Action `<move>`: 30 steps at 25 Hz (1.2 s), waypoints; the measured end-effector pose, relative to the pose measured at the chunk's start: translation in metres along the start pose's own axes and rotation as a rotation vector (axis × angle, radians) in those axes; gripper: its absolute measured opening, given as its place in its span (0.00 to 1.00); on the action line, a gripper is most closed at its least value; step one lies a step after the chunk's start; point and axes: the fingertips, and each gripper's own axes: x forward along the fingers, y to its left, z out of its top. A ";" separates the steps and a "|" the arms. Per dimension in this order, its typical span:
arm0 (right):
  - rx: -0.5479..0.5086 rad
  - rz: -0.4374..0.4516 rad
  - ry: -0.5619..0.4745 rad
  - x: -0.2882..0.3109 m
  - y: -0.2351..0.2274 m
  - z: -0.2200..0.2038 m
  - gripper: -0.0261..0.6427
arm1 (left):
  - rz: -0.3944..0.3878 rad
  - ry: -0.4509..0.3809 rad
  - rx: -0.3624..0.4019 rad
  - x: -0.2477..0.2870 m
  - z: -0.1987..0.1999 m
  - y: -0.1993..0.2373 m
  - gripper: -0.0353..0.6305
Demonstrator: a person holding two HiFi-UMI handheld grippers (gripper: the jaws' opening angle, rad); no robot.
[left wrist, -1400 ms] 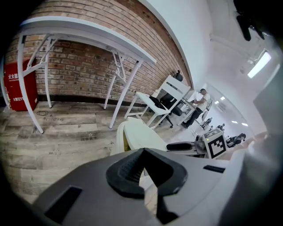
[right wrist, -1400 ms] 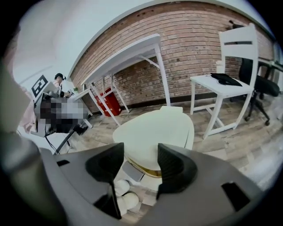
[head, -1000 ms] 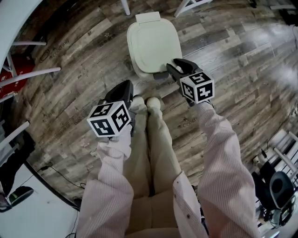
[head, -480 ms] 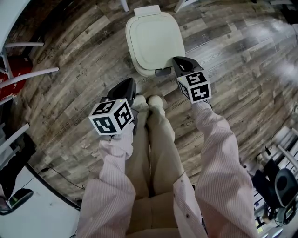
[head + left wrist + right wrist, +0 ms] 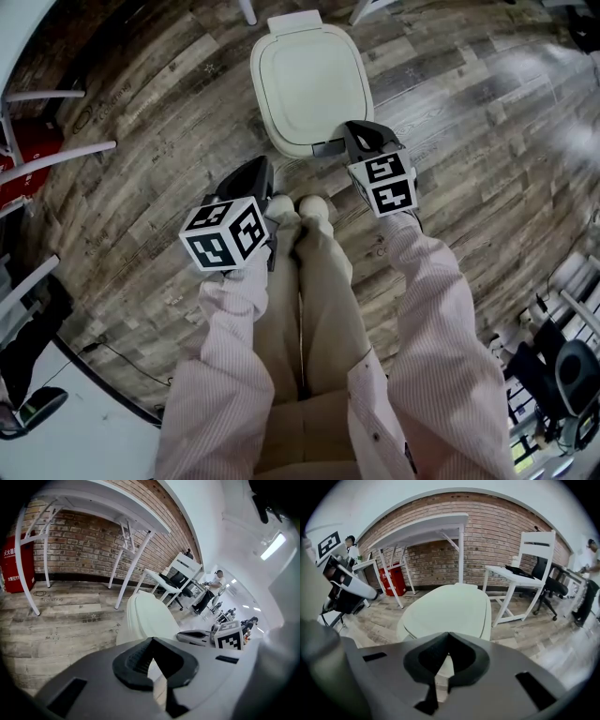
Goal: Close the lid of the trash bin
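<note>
Grey-brown wood-plank floor [image 5: 141, 131] lies open all round the pale green oval plastic trash bin [image 5: 309, 84], which stands just ahead of the person's shoes with its lid lying flat, apparently shut. Right tool [image 5: 351, 136] is clenched on nothing, tip at the bin's near rim, probably to press the lid home. Left tool [image 5: 255, 176], also clenched empty, hangs clear.
</note>
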 end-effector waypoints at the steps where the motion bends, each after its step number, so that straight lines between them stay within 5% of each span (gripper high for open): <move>1: 0.001 -0.001 0.006 0.000 0.000 0.000 0.04 | 0.000 0.000 -0.002 0.001 0.000 0.000 0.04; 9: -0.076 -0.047 0.153 0.004 0.002 0.000 0.04 | -0.015 0.008 -0.006 0.010 0.000 -0.008 0.04; 25: 0.087 -0.008 0.209 0.007 -0.002 -0.003 0.04 | -0.008 0.043 0.016 0.000 0.009 -0.021 0.04; 30: 0.170 0.025 0.117 -0.007 0.009 0.029 0.04 | -0.029 0.038 0.041 -0.011 0.030 -0.033 0.04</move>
